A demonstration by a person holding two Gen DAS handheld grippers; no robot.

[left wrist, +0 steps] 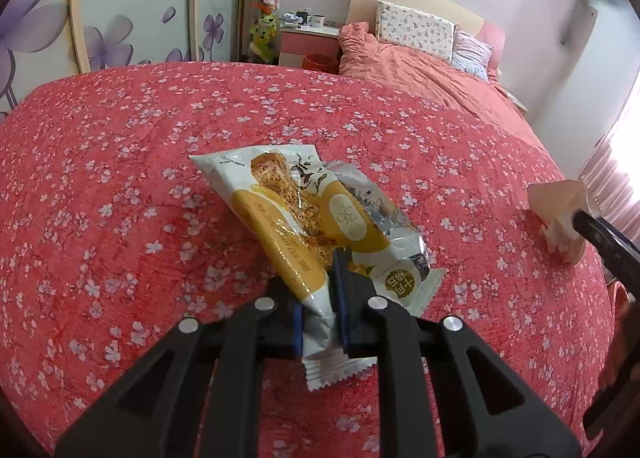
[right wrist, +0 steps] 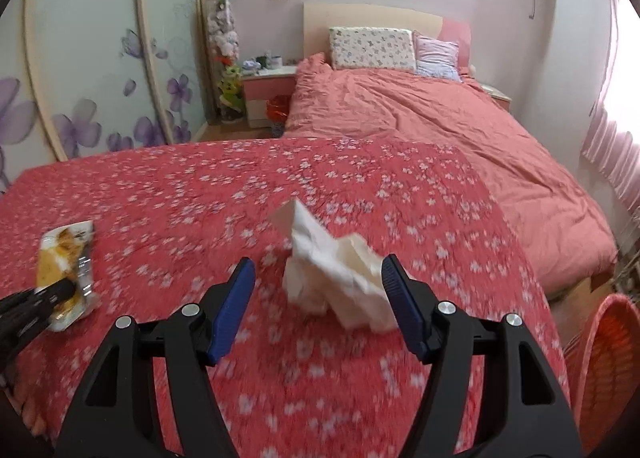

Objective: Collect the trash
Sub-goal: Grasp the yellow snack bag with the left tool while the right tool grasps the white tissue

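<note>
A yellow-and-white snack wrapper [left wrist: 296, 217], with a second silvery wrapper [left wrist: 384, 213] lying against it, rests on the red floral bedspread [left wrist: 120, 177]. My left gripper [left wrist: 320, 298] is shut on the yellow wrapper's near end. The right wrist view shows the same wrapper [right wrist: 64, 250] at the far left in that gripper [right wrist: 60, 292]. A crumpled white tissue [right wrist: 332, 274] lies on the spread between the blue pads of my right gripper [right wrist: 317, 268], which stands open; the right pad is close against it and the left pad is apart. The tissue [left wrist: 556, 209] also shows at the left wrist view's right edge.
An orange-red woven basket [right wrist: 608, 358] stands on the floor at the lower right. Beyond the spread lies a bed with a pink duvet [right wrist: 440, 129] and pillows [right wrist: 372, 47]. A pink nightstand [right wrist: 268, 89], a red bin [right wrist: 278, 107] and flowered sliding doors [right wrist: 100, 77] are at the back left.
</note>
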